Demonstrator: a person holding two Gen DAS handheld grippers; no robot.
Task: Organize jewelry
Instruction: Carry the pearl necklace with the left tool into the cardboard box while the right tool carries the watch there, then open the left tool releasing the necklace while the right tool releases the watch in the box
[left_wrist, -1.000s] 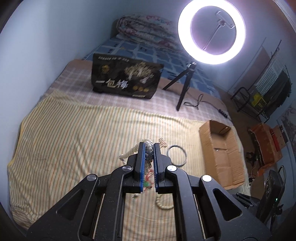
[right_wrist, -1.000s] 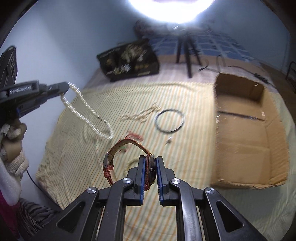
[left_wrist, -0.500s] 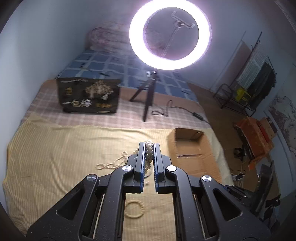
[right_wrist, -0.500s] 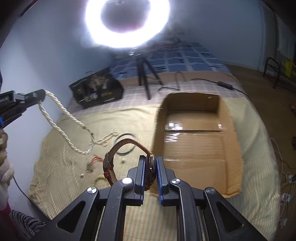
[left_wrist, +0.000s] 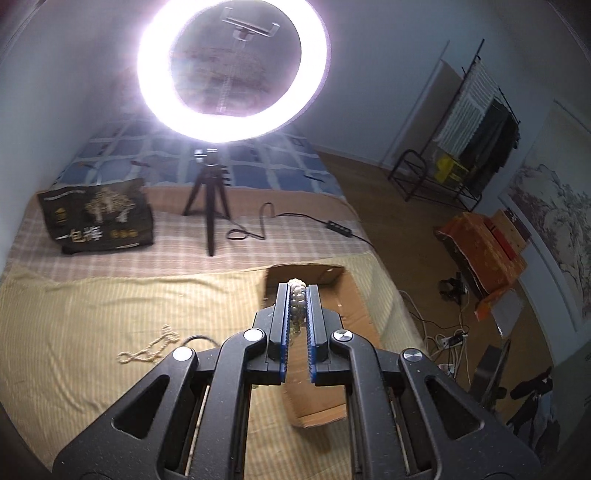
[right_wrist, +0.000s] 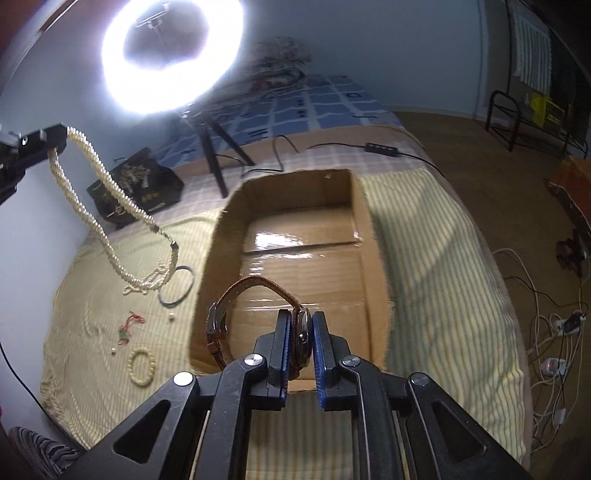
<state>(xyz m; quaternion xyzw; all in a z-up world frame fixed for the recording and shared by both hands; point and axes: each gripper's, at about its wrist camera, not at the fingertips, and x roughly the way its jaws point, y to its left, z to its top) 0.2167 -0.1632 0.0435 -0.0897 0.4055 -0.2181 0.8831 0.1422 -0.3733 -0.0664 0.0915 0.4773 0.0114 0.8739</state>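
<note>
My left gripper (left_wrist: 297, 291) is shut on a pearl necklace (left_wrist: 297, 295). In the right wrist view the left gripper (right_wrist: 55, 138) is high at the left, and the necklace (right_wrist: 107, 206) hangs from it in a long loop over the bed. My right gripper (right_wrist: 300, 321) is shut on a wristwatch with a brown strap (right_wrist: 255, 284), held above the near end of the open cardboard box (right_wrist: 373, 258). The box also shows in the left wrist view (left_wrist: 354, 291), behind the left fingers.
On the yellow striped sheet (right_wrist: 436, 258) lie a black bangle (right_wrist: 177, 288), a beaded bracelet (right_wrist: 140, 365), a red and green charm (right_wrist: 127, 325), loose beads and a pale chain (left_wrist: 151, 347). A ring light on a tripod (left_wrist: 210, 206) and a black bag (left_wrist: 99, 221) stand farther back.
Both grippers have moved right toward the box. The watch now hangs over the box's near end. The necklace has been lifted and carried closer to the box.
</note>
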